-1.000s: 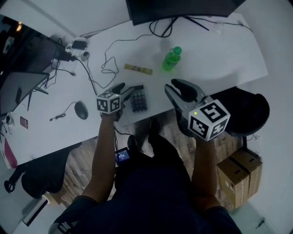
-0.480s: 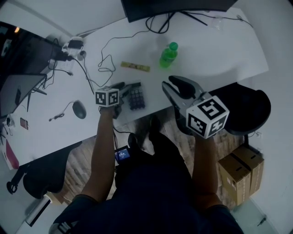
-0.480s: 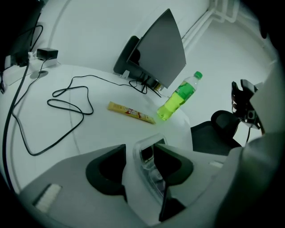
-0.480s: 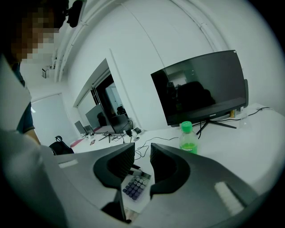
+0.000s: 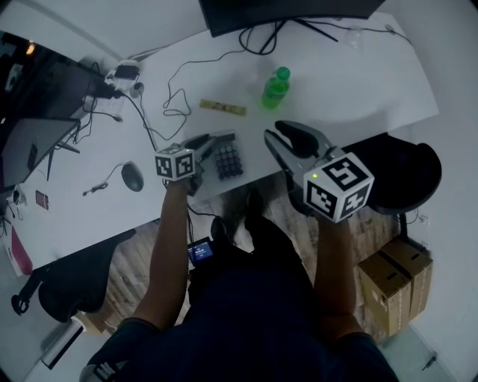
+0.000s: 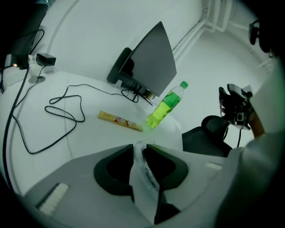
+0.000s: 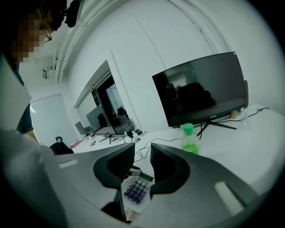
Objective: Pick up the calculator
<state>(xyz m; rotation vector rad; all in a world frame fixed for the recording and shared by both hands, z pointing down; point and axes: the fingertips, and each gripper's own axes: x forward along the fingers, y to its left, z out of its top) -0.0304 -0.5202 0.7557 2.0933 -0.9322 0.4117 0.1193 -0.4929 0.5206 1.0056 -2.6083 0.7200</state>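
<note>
One pale calculator (image 5: 228, 159), dark round keys (image 7: 134, 191)

Matt grey plastic forms the left claw (image 6: 140, 149), crinkled clear film wraps the calculator (image 6: 145, 178), and a translucent green plastic bottle (image 6: 164, 107) stands on the smooth white counter (image 6: 89, 136).

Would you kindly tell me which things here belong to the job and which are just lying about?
Job: calculator; left hand-held gripper, whose jaws have just been closing onto it.
Lying about: green bottle, yellow packet, mouse, monitor.
</note>
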